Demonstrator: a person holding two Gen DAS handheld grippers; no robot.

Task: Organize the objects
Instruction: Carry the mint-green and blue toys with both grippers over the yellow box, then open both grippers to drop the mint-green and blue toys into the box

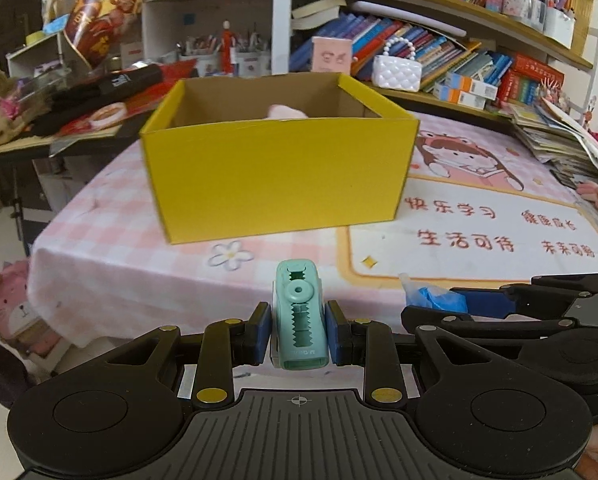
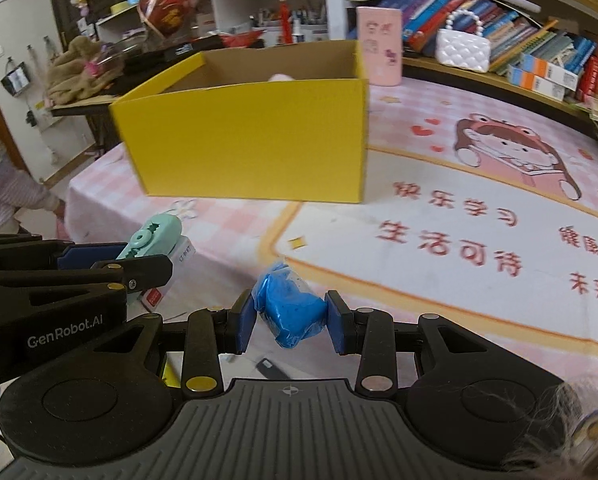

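Tabletop (image 1: 99, 248): pink checked cloth with a cartoon print, carrying everything below. The surface under the cloth is hidden.

Yellow cardboard box (image 1: 279, 176): open-topped, standing at 12 o'clock from both of your claws, well apart from them. Its long wall faces you, and the open top makes it the likely destination for loose items. A pink object (image 1: 286, 112) already shows just above the near rim, inside the box; too little is visible to name it.

Left claw (image 1: 299, 326): pressed onto a mint-green stapler (image 1: 299, 316), one blue pad on each flank, nose pointing toward 12 o'clock at the box. The right wrist view shows the stapler sitting on a small white box (image 2: 167, 276) with red print, apparently its packaging; whether it rests on the tabletop, I cannot tell.

Right claw (image 2: 291, 322): pinching a lump of blue modelling clay in clear wrap (image 2: 293, 312) at its middle, the pads angled inward around the soft bulk. The squeeze looks light, sensible for material that deforms. It appears to be held above the cloth, at 3 o'clock from the left claw and just beside it.

Judgement: both items are gripped but neither is in the box yet. Carrying both toward 12 o'clock and over the near rim looks like the step in hand.
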